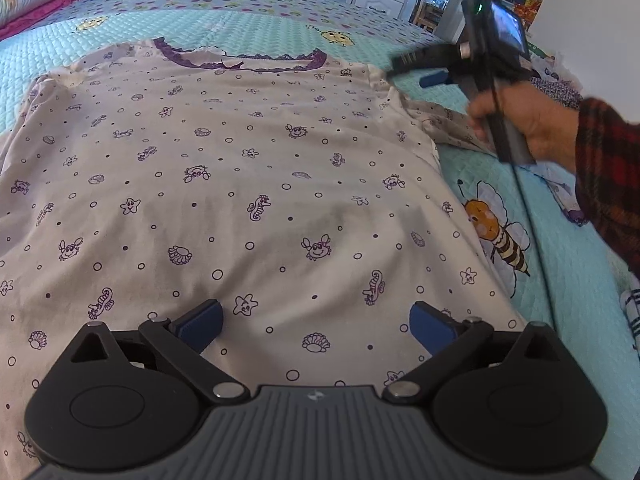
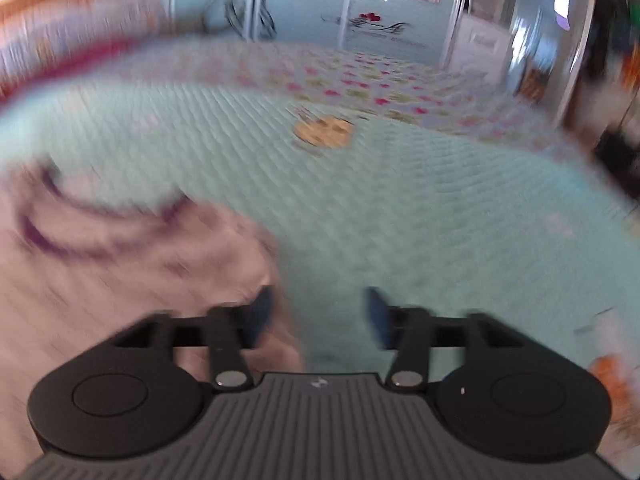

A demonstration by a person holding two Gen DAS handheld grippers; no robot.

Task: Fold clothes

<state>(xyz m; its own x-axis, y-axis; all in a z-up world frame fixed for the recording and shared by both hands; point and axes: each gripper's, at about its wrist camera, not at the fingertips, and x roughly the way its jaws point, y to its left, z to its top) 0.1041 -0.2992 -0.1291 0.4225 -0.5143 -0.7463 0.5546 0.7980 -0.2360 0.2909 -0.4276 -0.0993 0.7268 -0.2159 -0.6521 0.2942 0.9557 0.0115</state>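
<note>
A pale top (image 1: 240, 184) printed with small purple sea creatures lies spread flat on the bed (image 1: 248, 24), its purple lace neckline (image 1: 236, 62) at the far end. The bed wears a quilted turquoise cover with cartoon bees. The left gripper (image 1: 316, 326) hovers over the near hem, its blue fingers (image 1: 200, 324) wide apart with nothing between them. At the far right, a hand (image 1: 524, 124) in a red plaid sleeve (image 1: 608, 168) holds the right gripper (image 1: 416, 70) just beside the top's right shoulder. The right wrist view is badly blurred, yet its fingers (image 2: 260, 312) stand apart and empty, with the shoulder to their left and bare cover ahead.
</note>
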